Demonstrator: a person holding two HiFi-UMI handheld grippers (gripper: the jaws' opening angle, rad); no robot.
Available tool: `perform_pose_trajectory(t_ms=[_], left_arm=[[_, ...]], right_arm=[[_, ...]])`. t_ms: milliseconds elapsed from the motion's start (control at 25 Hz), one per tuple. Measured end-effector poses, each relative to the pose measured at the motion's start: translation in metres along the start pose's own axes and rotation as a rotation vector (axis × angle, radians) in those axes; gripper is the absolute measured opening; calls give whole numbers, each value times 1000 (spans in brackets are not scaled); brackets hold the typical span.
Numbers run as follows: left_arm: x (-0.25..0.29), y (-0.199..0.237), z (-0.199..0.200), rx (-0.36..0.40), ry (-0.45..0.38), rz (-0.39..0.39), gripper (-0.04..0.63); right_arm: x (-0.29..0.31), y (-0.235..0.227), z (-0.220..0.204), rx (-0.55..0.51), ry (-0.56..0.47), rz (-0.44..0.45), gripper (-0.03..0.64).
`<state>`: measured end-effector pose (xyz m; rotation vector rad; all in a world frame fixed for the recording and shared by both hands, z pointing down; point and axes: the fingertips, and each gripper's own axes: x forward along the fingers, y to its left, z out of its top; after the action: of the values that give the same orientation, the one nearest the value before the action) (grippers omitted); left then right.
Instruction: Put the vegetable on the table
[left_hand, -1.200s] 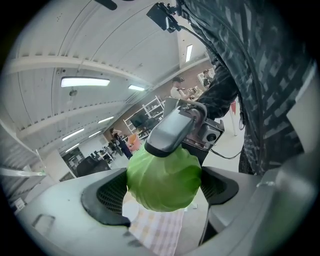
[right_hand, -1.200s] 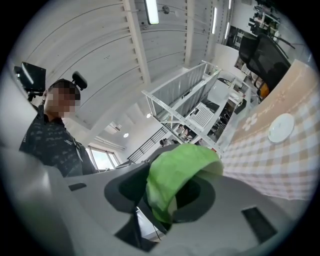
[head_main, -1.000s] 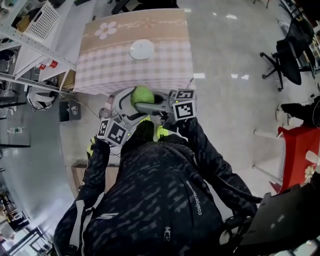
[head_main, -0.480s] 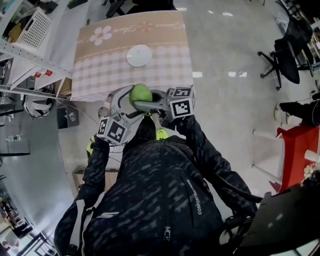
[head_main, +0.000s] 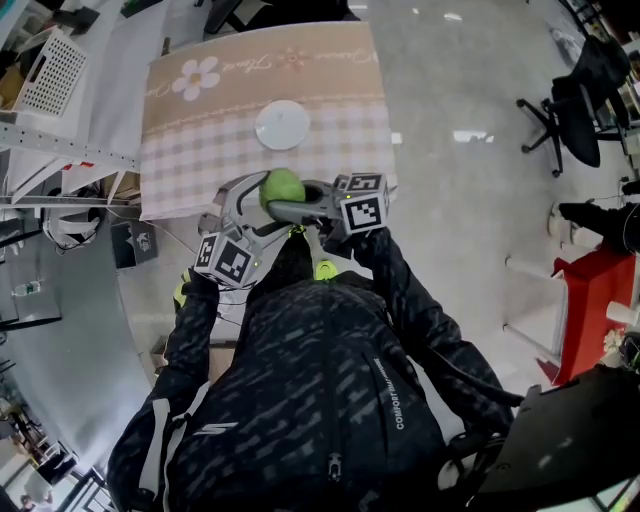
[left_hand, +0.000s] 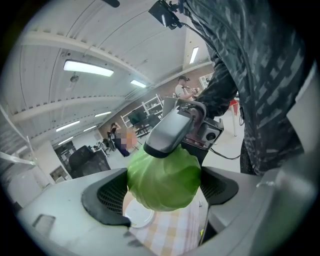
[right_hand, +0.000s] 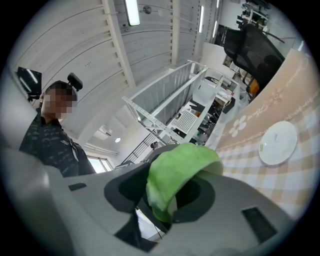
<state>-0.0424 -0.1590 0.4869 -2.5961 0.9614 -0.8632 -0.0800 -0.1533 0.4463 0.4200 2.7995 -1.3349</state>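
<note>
Item: one round, pale-green, leafy cabbage-like vegetable (head_main: 283, 188), carried clear of any surface, at upper centre of the head view and overlapping the near edge of the table (head_main: 200, 150); not yet set down. Holder one: left gripper (left_hand: 162, 192), jaws spread wide with the vegetable filling the gap and a dark ribbed pad bearing on each flank, low centre of its own view. Holder two: right gripper (right_hand: 167, 192), jaws a good way apart and closed on the same vegetable; one of its grey jaws caps the top of the vegetable in the left gripper view. Reason for the double hold, as judged: a smooth ball of this width could roll out of one pair of pads, so the two pairs meet it at crossed angles. Destination: rectangular table draped in a beige-and-pink checked cloth with a white flower print, upper centre-left of the head view. On it: one small round white plate (head_main: 282, 125), just beyond the vegetable, at right in the right gripper view. Bare checked cloth lies between plate and near edge; this looks the likeliest landing place. Bearer: person in a dark patterned jacket (head_main: 330, 400), filling the lower half of the head view, both arms forward.
</note>
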Motion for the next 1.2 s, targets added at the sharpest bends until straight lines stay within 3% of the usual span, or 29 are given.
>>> perform_pose_trajectory(t_ms=[1200], left_arm=[[67, 95, -114, -110, 4, -199, 434]], right_arm=[[33, -160, 40, 200, 75, -92, 140]])
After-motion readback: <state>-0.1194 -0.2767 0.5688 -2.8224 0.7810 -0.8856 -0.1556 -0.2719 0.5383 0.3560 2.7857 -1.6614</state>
